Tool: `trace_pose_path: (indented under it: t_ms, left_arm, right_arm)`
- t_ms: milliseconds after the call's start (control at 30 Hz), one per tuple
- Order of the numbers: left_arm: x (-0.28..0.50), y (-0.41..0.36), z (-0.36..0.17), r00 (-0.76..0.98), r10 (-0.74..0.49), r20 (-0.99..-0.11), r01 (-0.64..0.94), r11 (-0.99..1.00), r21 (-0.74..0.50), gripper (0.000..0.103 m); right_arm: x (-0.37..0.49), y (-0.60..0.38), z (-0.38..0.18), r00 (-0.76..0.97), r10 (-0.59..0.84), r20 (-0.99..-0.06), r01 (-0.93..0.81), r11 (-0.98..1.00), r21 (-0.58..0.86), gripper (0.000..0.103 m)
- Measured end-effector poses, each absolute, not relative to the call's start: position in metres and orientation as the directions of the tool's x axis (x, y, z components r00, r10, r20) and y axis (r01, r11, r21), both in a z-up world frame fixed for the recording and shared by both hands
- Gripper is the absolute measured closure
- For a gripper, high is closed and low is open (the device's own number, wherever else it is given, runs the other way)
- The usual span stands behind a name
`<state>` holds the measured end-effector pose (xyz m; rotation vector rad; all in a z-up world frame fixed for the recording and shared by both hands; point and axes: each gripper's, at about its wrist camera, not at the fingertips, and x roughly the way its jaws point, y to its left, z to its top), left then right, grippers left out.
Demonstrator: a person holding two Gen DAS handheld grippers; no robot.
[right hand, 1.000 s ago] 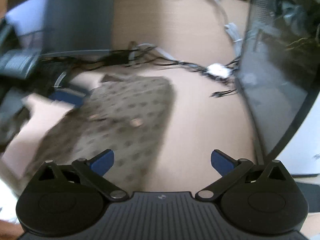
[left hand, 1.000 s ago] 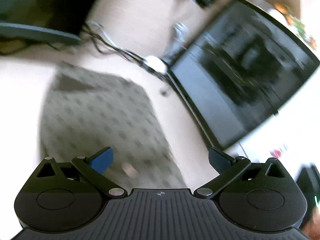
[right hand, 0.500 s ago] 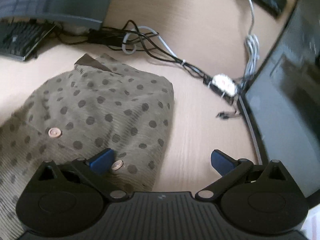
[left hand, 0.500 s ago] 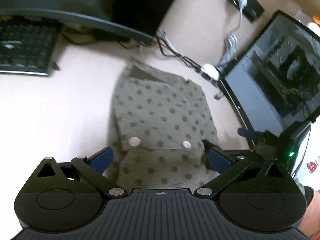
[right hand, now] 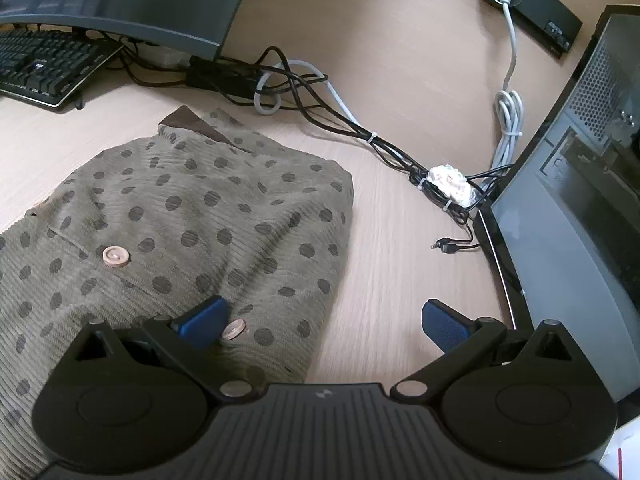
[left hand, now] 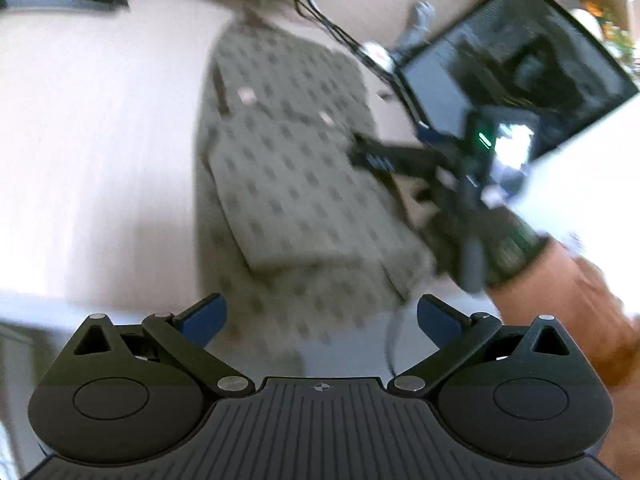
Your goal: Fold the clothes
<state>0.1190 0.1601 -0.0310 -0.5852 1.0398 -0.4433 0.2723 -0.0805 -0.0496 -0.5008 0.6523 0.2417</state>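
The olive dotted garment [right hand: 192,220] lies flat on the bench [right hand: 400,280], partly folded; its ribbed cloth looks soft, limp and light. Its right hem at four o'clock seems the best hold. The right claw [right hand: 322,316] is wide open, empty, over that edge. The left claw [left hand: 320,314] is wide open, empty. No containers show.

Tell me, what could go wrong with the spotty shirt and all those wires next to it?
1. The black and white cables lie close behind the olive polka-dot corduroy garment; a lifted edge might snag them.
2. The open right gripper straddles the garment's right edge, so it may pinch only a thin bit of cloth that slips out.
3. The left gripper's view is blurred, so it seems to be moving fast and may bump the right one.
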Motion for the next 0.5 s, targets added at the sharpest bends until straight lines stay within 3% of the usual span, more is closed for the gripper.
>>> trace_pose_path:
  t_ms: [133, 333, 500]
  left_arm:
    - [0.105, 0.163, -0.041, 0.437, -0.569, -0.696, 0.005, 0.776, -0.631, 0.000]
    - [0.092, 0.173, -0.052, 0.484, -0.536, -0.691, -0.065, 0.766, -0.640, 0.000]
    - [0.079, 0.174, -0.063, 0.530, -0.544, -0.651, -0.107, 0.718, -0.687, 0.000]
  right_arm:
    - [0.266, -0.085, -0.037, 0.786, 0.085, -0.612, -0.375, 0.852, -0.364, 0.000]
    - [0.223, -0.119, -0.007, 0.577, 0.570, -0.585, -0.617, 0.773, 0.144, 0.000]
    - [0.214, -0.117, -0.039, 0.331, 0.659, -0.675, -0.649, 0.679, 0.344, 0.001]
